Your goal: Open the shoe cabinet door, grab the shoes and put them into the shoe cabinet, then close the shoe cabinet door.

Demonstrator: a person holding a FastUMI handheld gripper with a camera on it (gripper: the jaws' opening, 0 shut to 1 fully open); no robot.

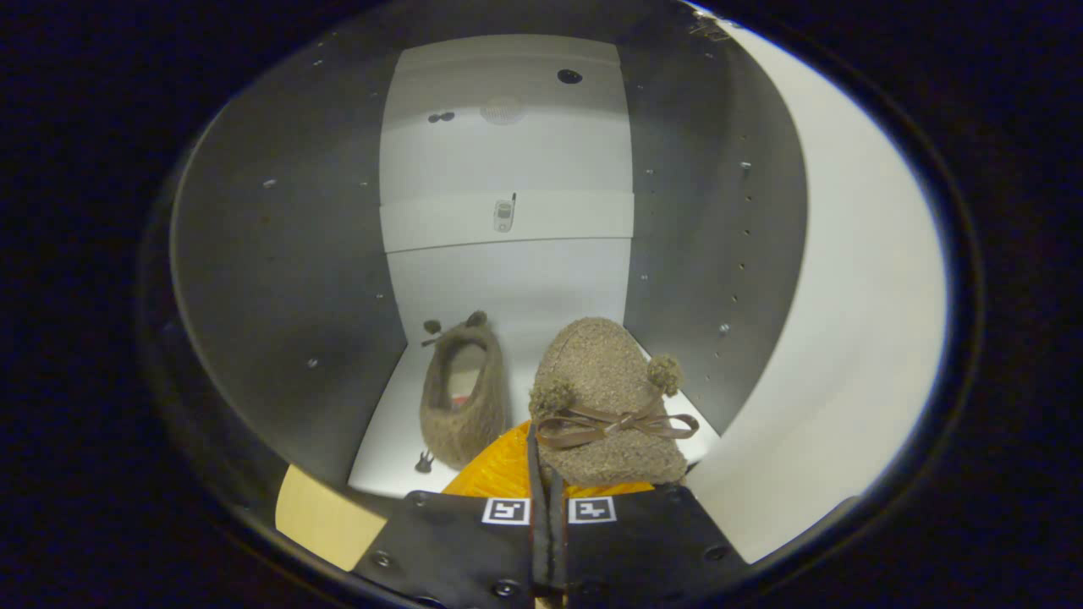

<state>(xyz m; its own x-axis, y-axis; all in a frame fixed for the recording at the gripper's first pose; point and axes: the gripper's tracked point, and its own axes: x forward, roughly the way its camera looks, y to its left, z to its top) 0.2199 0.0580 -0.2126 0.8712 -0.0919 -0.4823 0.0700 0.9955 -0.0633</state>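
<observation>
I am looking into the open shoe cabinet (288, 254), which has grey side walls and a white back. One brown fuzzy slipper (464, 397) rests on the cabinet's white floor, left of my fingers, with its opening facing me. A second brown slipper (605, 397), with two pom-poms, a ribbon bow and an orange lining, hangs just ahead of my fingers above the floor's front right part. My gripper (546, 482) is shut on this slipper's rim, the fingers almost touching.
The white cabinet door (846, 338) stands open on the right. A white shelf (508, 222) crosses the cabinet at mid height, well above the slippers. A strip of light wooden floor (326, 516) shows below the cabinet's left front corner.
</observation>
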